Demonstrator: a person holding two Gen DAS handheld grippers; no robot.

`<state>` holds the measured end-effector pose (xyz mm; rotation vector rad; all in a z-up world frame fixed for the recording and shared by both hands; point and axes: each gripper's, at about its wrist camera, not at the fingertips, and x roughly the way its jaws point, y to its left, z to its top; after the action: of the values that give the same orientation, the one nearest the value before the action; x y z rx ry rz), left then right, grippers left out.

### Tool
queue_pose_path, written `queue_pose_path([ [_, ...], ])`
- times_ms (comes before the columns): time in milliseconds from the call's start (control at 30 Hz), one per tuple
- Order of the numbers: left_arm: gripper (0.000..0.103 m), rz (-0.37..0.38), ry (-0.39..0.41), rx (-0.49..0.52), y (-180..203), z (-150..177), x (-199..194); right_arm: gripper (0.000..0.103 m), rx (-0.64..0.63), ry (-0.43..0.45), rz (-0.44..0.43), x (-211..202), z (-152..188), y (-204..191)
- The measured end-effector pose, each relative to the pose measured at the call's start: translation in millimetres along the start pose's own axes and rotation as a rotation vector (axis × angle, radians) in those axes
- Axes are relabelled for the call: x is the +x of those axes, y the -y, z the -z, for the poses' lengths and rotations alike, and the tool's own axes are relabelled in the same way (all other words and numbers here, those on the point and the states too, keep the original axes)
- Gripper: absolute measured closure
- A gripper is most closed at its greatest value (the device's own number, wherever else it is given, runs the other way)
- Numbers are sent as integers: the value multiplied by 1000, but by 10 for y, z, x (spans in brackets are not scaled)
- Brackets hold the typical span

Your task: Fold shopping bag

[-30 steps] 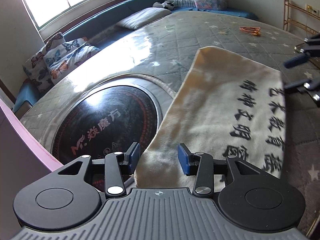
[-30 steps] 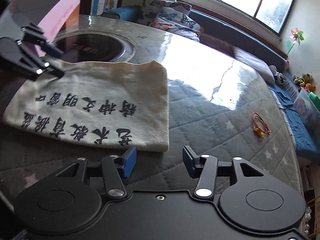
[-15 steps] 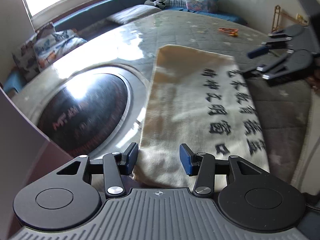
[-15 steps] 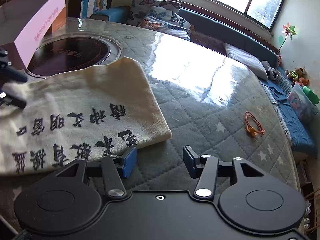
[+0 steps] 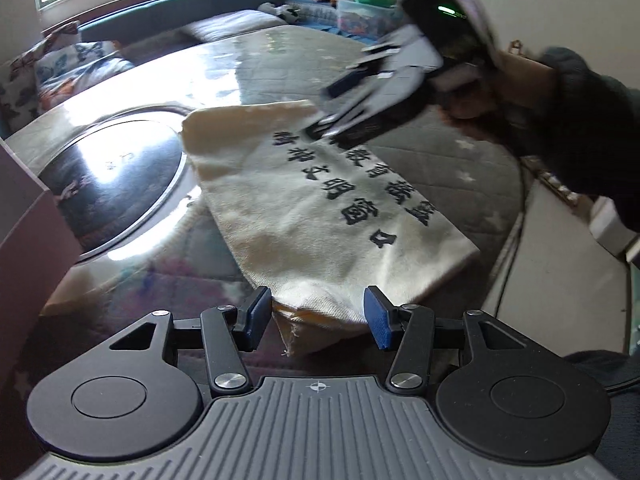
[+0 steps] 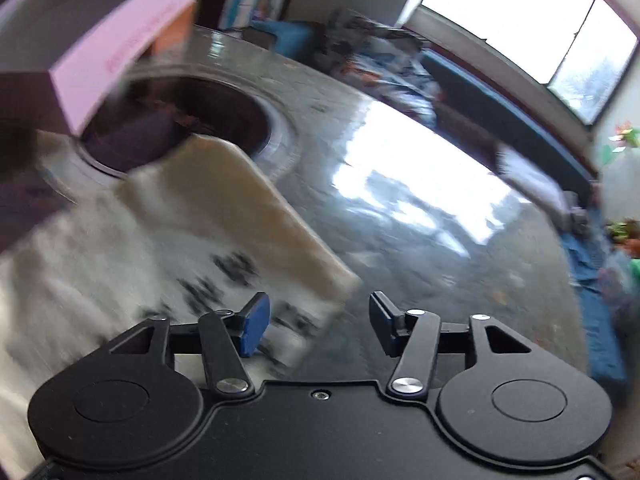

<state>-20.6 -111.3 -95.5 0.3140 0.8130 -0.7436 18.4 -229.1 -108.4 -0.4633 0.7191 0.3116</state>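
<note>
Both tongs have swung closer to the shopping bag [image 5: 320,208] since a second ago, and their jaws have just been opening. Seen from the left wrist, the left tongs [image 5: 316,318] now stand apart over the bag's near end, where a frayed corner lies between the blue pads without either pad pressing on it. From the right wrist, badly blurred, the right tongs [image 6: 316,326] also stand apart, with the bag's opposite corner lying under the gap and no pad touching the cloth.

Folded into a long cream strip with black printed characters facing up, the bag [image 6: 180,240] lies flat on the quilted worktop [image 5: 460,168], its far end lapping onto the rim of the round dark glass plate [image 5: 116,184] set into the worktop. A pink box [image 6: 100,44] stands beside that plate. A person's dark sleeve [image 5: 580,128] shows behind the right tongs [image 5: 332,110].
</note>
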Motion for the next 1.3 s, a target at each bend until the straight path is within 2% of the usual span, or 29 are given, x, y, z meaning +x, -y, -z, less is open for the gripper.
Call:
queue_pose_path([
  [67,50,4,0,4,-14,-1,-13,42,11,23,31,-44,-55,-40],
  [167,49,34,-7,-21,-138,-24,-40,41,75,17,-40,-176,-16,25],
  [233,51,27,0,-30,-202,-49,-70,33,92,10,-73,-329,86,25],
  [333,51,15,17,-29,-286,-123,-116,29,103,4,-122,-590,242,-19],
  [400,51,-8,28,-14,-312,-165,-133,23,125,1,-166,-744,319,-60],
  [533,51,-81,64,-8,-427,-330,-86,22,173,-35,-289,-971,461,-155],
  [600,51,-104,88,-1,-478,-433,-31,22,175,-63,-317,-991,508,-237],
  [767,51,-151,132,29,-532,-674,177,22,162,-110,-328,-967,608,-434],
  [1000,51,-211,169,17,-645,-1058,579,22,176,-131,-341,-958,702,-482],
  [1300,50,-193,168,-2,-790,-1345,1005,22,126,-134,-317,-944,723,-539],
])
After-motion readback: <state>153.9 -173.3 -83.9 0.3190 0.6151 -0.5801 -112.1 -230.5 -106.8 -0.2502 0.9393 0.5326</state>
